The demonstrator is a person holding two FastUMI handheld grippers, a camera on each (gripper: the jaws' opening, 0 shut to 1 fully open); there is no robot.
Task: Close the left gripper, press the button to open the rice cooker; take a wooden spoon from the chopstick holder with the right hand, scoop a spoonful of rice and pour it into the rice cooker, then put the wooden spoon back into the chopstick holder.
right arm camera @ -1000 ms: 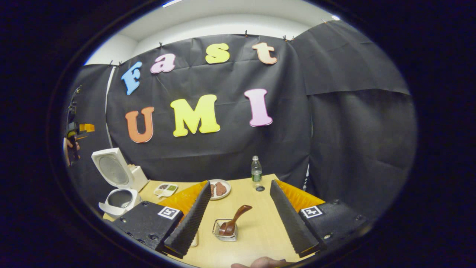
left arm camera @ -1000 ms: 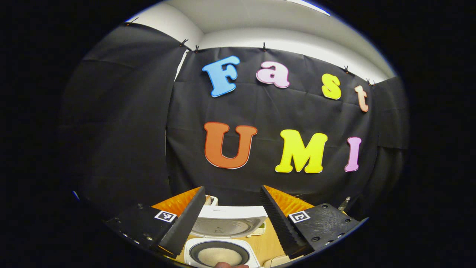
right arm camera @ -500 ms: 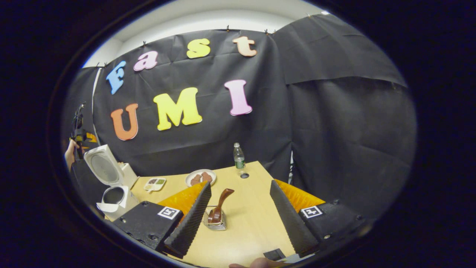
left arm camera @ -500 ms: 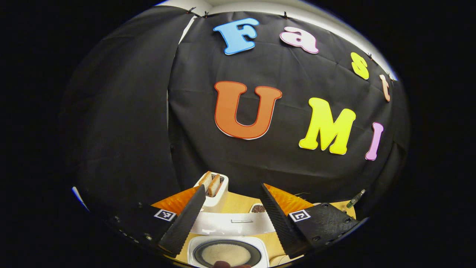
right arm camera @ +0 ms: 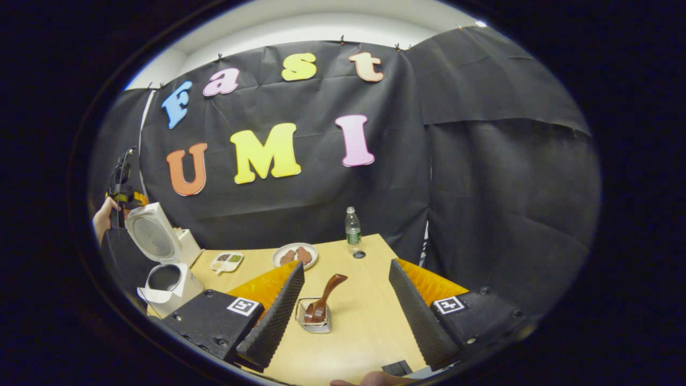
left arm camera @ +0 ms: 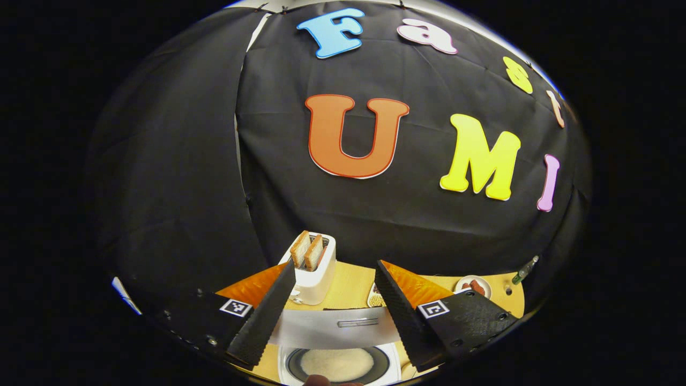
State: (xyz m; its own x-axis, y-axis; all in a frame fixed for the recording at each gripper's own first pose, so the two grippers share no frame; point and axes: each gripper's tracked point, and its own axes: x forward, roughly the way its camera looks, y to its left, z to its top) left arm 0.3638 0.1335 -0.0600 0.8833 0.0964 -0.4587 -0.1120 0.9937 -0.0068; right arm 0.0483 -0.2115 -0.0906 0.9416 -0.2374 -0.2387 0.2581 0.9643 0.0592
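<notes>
Since a second ago my left gripper (left arm camera: 332, 316) has tipped downward, bringing the toaster (left arm camera: 313, 268) into sight beyond its spread fingers. Right below them I see the rice cooker (left arm camera: 338, 364), lid raised, rice inside. My right gripper (right arm camera: 343, 308) hangs with jaws wide, empty; just ahead between its fingers the wooden spoon (right arm camera: 324, 297) leans in the chopstick holder (right arm camera: 313, 323). Farther ahead stand a plate (right arm camera: 295, 255) and a bottle (right arm camera: 352, 228).

Both hand-held grippers, left (left arm camera: 332, 313) and right (right arm camera: 345, 311), gape wide, empty.
</notes>
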